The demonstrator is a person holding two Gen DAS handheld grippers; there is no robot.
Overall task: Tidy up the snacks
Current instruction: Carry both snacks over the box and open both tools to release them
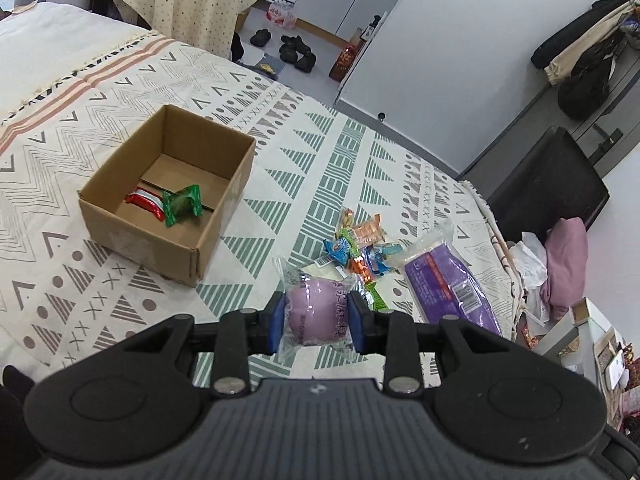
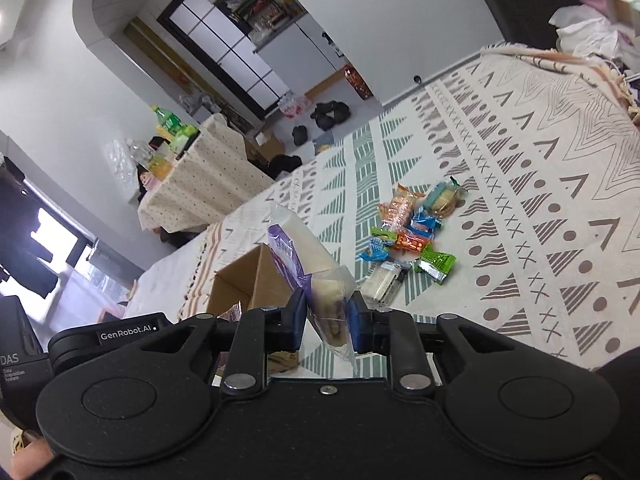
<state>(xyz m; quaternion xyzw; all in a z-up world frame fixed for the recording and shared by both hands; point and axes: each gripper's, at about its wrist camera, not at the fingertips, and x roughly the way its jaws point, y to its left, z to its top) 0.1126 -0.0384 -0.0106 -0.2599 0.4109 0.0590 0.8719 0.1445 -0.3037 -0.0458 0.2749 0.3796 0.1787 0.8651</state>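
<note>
My left gripper (image 1: 318, 322) is shut on a clear packet holding a round purple bun (image 1: 316, 312), above the patterned bedspread. An open cardboard box (image 1: 168, 196) sits to its upper left with a red-and-white snack (image 1: 146, 202) and a green snack (image 1: 184, 204) inside. A pile of small colourful snacks (image 1: 360, 248) lies just beyond the gripper. My right gripper (image 2: 326, 322) is shut on a purple-and-clear bread packet (image 2: 308, 260), which also shows in the left wrist view (image 1: 452, 280). The box's corner (image 2: 248, 280) shows behind it, and the snack pile (image 2: 408, 236) lies to the right.
The patterned bedspread (image 1: 320, 152) covers the bed. A table with a dotted cloth (image 2: 200, 184) stands past the bed's far side. Shoes (image 1: 296, 50) lie on the floor. A dark chair (image 1: 548, 184) and pink cloth (image 1: 568, 260) are at the bed's right edge.
</note>
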